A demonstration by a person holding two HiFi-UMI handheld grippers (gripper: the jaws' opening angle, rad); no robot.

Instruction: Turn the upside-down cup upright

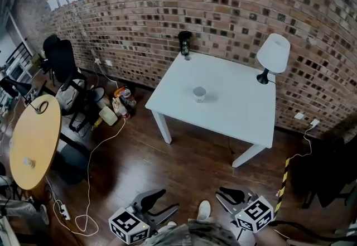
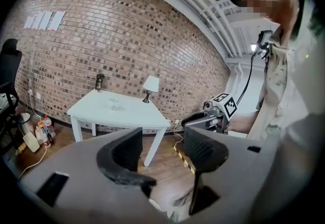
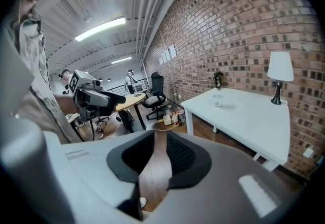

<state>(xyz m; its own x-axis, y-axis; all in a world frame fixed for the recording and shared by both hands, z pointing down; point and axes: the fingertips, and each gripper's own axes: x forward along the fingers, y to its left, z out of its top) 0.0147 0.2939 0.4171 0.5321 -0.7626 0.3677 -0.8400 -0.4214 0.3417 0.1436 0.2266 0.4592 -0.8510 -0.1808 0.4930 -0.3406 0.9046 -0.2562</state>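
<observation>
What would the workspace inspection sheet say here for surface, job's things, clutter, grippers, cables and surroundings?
Surface: white table, top mostly bare.
Job's things: cup near the table's middle, untouched; too small to tell which way up.
Clutter: lamp and dark bottle-like object at the table's back corners; bottles and jugs on the floor by the wall.
Grippers: left gripper open, nothing between its jaws; right gripper open by a narrow gap, empty; both short of the table.
Cables: white cable looping across the floor by a power strip; second cable below a wall socket.
Surroundings: brick wall, wooden floor, round wooden table, office chair.
</observation>
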